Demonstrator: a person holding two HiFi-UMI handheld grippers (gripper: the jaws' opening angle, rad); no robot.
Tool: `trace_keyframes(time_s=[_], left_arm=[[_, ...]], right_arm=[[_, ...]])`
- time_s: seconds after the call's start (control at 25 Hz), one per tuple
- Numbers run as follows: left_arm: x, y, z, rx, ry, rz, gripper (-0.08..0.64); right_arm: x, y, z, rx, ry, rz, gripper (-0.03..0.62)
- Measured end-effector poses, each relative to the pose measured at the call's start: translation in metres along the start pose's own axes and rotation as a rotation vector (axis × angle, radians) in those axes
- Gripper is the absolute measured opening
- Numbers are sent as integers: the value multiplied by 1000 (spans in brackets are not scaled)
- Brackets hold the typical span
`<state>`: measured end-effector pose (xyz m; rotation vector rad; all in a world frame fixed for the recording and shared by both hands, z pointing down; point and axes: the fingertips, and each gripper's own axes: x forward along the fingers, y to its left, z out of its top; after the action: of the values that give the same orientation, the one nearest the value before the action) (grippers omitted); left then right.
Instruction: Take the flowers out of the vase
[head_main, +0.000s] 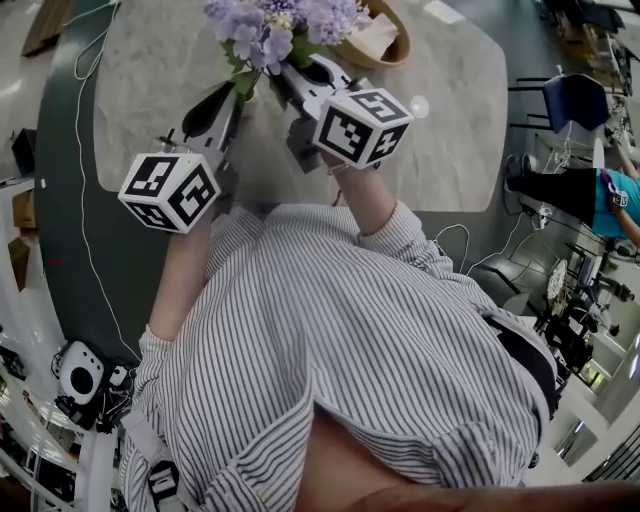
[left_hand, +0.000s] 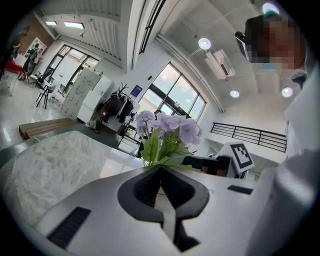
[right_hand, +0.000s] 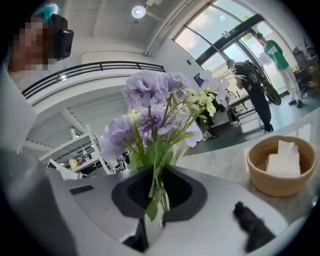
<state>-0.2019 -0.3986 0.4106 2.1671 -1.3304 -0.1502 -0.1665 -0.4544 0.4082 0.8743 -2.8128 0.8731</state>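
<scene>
The right gripper (right_hand: 159, 172) has its fingers drawn narrow and clamped on the green stems of the purple flowers (right_hand: 160, 115). The stems run down through the slot between the two fingers. One leaf hangs below the grip, and the blooms fan out above and beyond the fingertips.

The left gripper (left_hand: 161, 170) has its fingers closed to a thin slit, and the same bunch rises just past their tips. The leaves start right at the point where the fingers meet, but whether the fingers nip a stem cannot be told.

From the head view both grippers converge on the base of the bunch from either side, over the marble worktop (head_main: 160, 60). Off to the outer side of the right fingers, well apart, a wooden bowl (right_hand: 260, 187) holding white napkins sits on the worktop.
</scene>
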Motion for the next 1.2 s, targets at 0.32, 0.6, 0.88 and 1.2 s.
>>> trace_keyframes(time_s=[0.32, 0.6, 0.88, 1.2], left_arm=[[-6, -15, 25, 37, -63, -18, 11], [-23, -14, 47, 66, -131, -5, 11], [-39, -20, 60, 100, -153, -19, 11], [-44, -26, 79, 169, -176, -50, 11]], right_arm=[[-8, 16, 26, -55, -38, 24, 37], [-16, 34, 58, -80, -106, 38, 37], [-30, 58, 82, -140, -163, 51, 37], [-42, 78, 99, -192, -193, 75, 37]])
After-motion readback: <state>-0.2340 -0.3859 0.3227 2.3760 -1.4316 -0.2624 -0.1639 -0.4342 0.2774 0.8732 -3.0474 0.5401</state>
